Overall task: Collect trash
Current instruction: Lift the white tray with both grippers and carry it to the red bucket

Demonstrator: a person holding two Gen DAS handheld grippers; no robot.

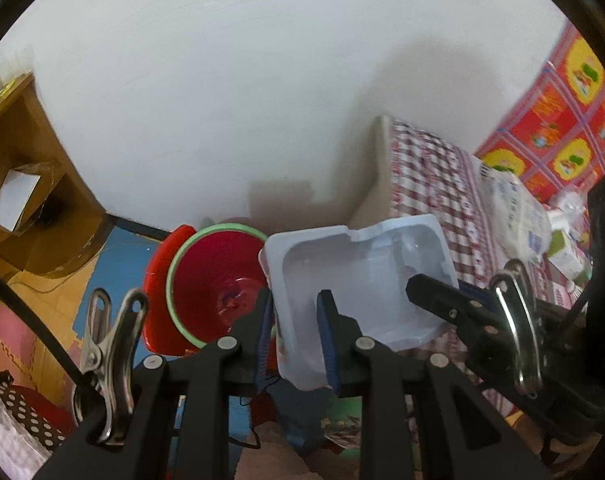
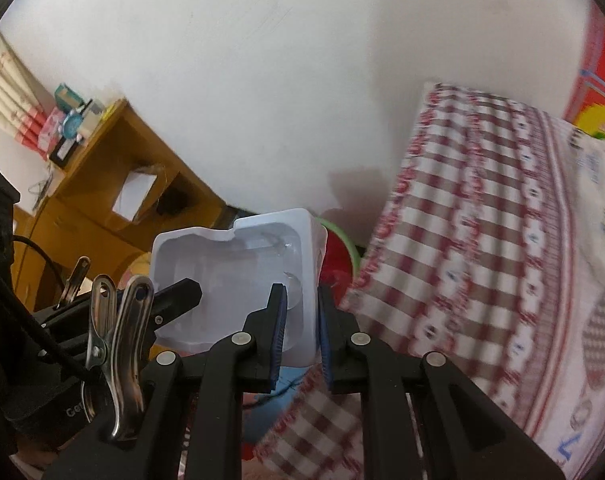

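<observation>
White plastic tray (image 1: 366,280) pinched by both claws, carried toward red bin (image 1: 218,284).

Left claw (image 1: 298,340) clamped on tray's near wall, right claw (image 2: 300,340) clamped on the opposite wall, tray held in air, tilted, hollow side facing cameras. Judged step: transport of trash to bin, drop not yet done. Next move calls for centring tray over green-rimmed bin mouth, then spreading both claws together so it falls in. Bin partly hidden behind tray, contents unclear. Checked cloth on table (image 2: 482,240) blurred; packet (image 1: 514,216) text unreadable. Floor under claws mostly blocked.
</observation>
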